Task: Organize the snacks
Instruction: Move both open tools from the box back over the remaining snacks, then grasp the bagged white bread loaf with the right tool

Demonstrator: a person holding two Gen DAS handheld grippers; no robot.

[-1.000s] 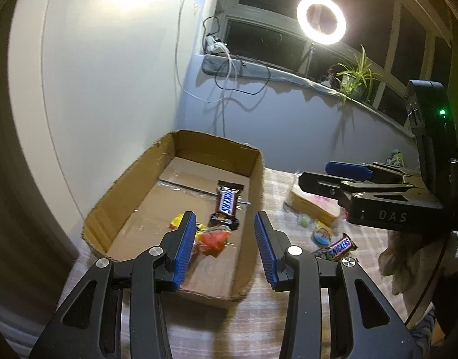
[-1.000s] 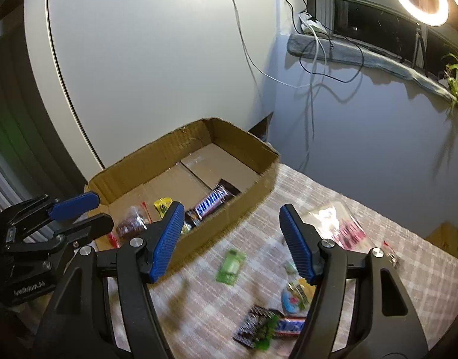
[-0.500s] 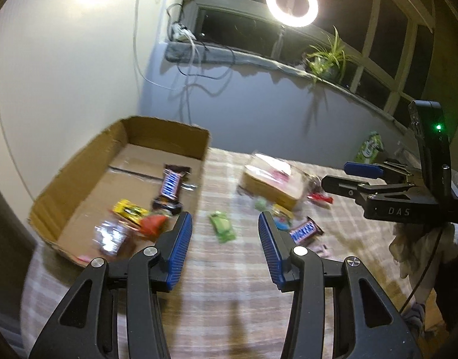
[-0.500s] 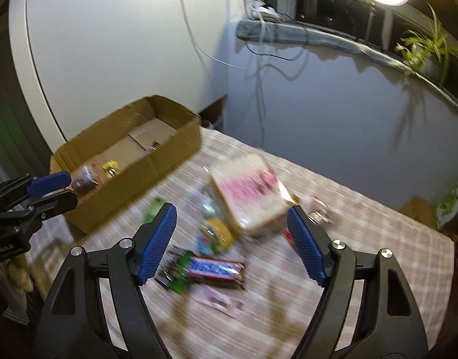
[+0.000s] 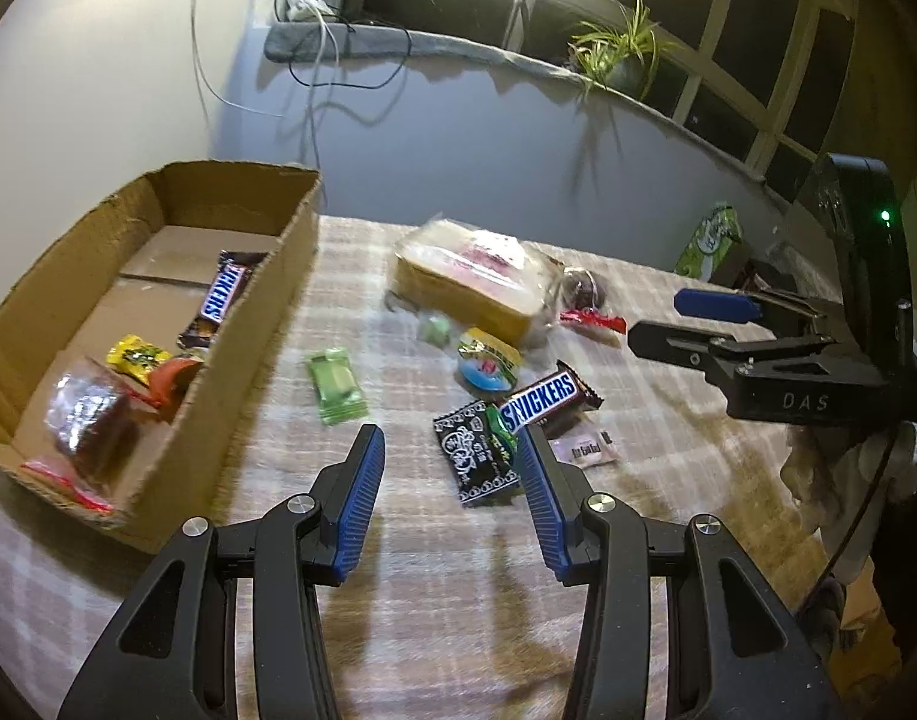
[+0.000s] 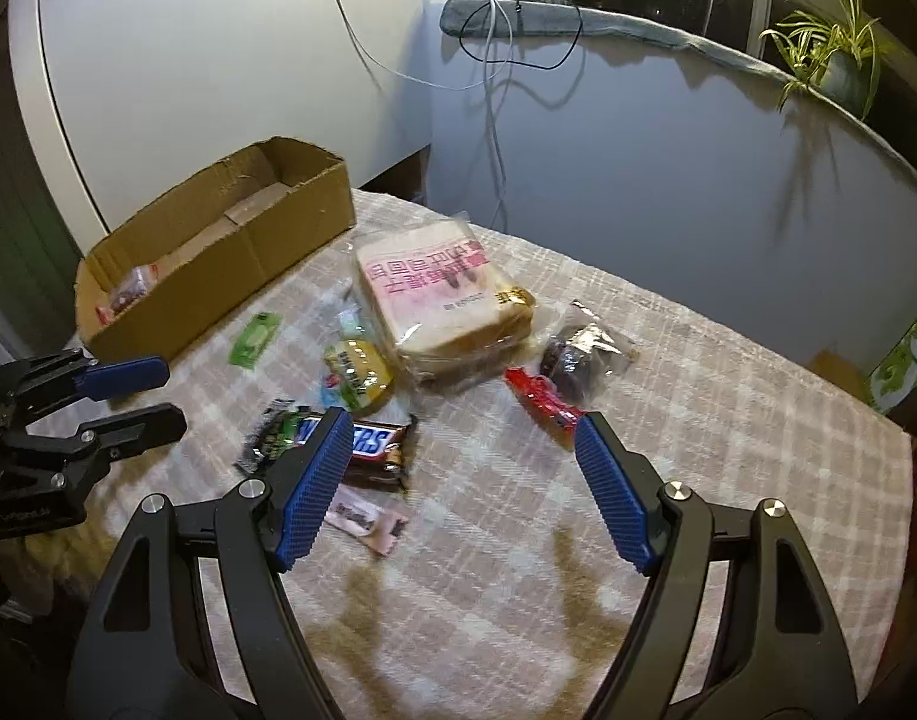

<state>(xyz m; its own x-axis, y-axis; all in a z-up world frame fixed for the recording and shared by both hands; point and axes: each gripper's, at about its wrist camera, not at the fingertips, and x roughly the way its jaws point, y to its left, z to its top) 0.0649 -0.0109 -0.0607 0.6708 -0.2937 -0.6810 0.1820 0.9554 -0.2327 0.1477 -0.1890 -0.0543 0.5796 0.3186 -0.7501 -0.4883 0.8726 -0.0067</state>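
Note:
A cardboard box (image 5: 260, 294) at the left holds a Snickers bar (image 5: 223, 294), a yellow candy (image 5: 135, 355) and a clear-wrapped brown snack (image 5: 92, 420). On the checked cloth lie a green packet (image 5: 336, 384), a black packet (image 5: 476, 461), a Snickers bar (image 5: 545, 401), a bagged sandwich (image 5: 470, 279) and a red wrapper (image 6: 542, 399). My left gripper (image 5: 451, 450) is open and empty above the cloth near the black packet. My right gripper (image 6: 458, 432) is open and empty, hovering right of the Snickers bar (image 6: 368, 444).
A round yellow-blue snack (image 5: 487, 360), a dark snack in clear wrap (image 6: 578, 360) and a small pink sachet (image 6: 362, 519) lie among the snacks. A green bag (image 5: 707, 243) stands beyond the table's far right. Walls, a window ledge with cables and a plant surround the table.
Both grippers have swung right, away from the box, toward the loose snacks on the cloth. Both stay open and empty.

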